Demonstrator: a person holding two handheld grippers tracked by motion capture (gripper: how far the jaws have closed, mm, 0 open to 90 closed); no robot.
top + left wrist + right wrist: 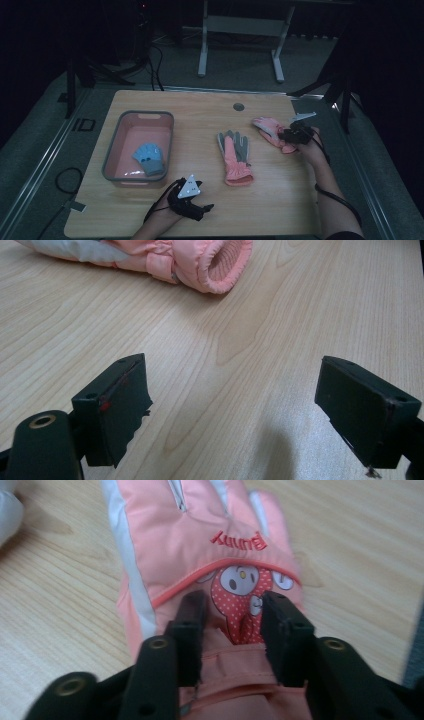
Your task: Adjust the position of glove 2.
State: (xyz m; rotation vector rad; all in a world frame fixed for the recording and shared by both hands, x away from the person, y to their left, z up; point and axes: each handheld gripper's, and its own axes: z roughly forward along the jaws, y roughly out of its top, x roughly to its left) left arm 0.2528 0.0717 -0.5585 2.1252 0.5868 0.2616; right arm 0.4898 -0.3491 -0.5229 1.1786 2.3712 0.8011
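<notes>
Right gripper [294, 134] is sitting on the pink glove with the cartoon print [270, 130] at the table's [280, 200] right side; in the right gripper view its jaws are pinching a fold of fabric at the glove's [200, 535] cuff end, with a narrow strip of the print showing between them. Glove's long axis is running straight away from that gripper, fingers pointing off and cuff nearest the hand. Pink basin [112, 150], holding a blue glove [149, 159], is lying well to the left, across the table.

Left gripper [192, 202] is resting near the table's front edge with jaws wide apart and nothing between them. Pink-and-grey glove [235, 155] is lying just ahead of it, cuff [220, 265] toward it, so judging by position this hand is the nearer one for that glove, and nearer the basin too.
</notes>
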